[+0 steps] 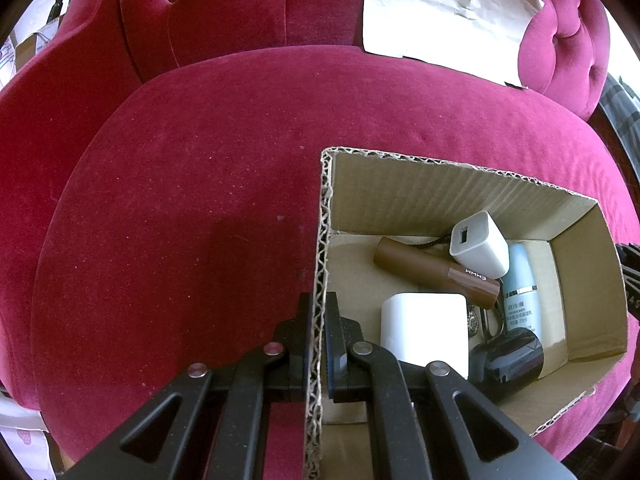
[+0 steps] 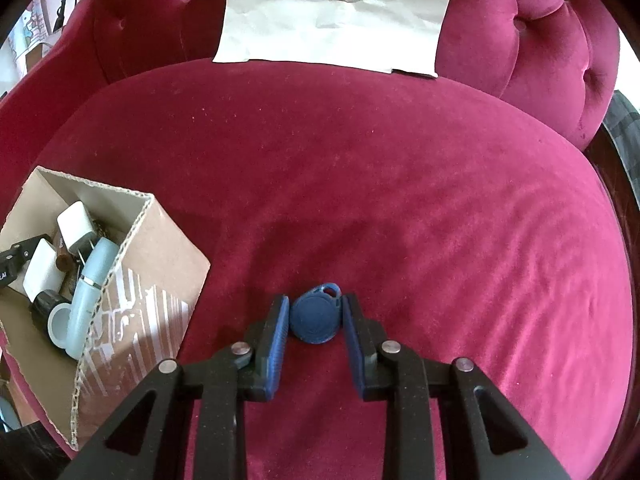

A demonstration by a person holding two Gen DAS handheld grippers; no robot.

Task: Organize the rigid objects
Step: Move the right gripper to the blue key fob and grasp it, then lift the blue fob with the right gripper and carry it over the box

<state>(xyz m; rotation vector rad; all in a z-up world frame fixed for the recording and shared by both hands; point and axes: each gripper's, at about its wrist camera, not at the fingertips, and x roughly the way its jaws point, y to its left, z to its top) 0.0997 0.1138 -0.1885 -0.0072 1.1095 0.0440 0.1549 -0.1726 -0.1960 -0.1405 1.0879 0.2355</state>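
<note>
An open cardboard box [image 1: 460,164] sits on a red velvet seat [image 1: 180,200]. My left gripper [image 1: 319,304] is shut on the box's near left wall, one finger inside and one outside. In the box lie a white charger [image 1: 480,244], a brown tube [image 1: 436,272], a white block [image 1: 424,328], a pale blue bottle [image 1: 520,288] and a black round item [image 1: 512,356]. In the right wrist view the box [image 2: 160,248] stands at the left. A blue key fob [image 2: 316,318] lies on the cushion between the blue pads of my right gripper [image 2: 315,300], which touch its two sides.
A creased white sheet [image 2: 336,12] leans against the tufted backrest. A padded armrest [image 2: 540,48] rises at the right, and the seat's edge curves down on the right side. Cluttered floor items show at the far left edge.
</note>
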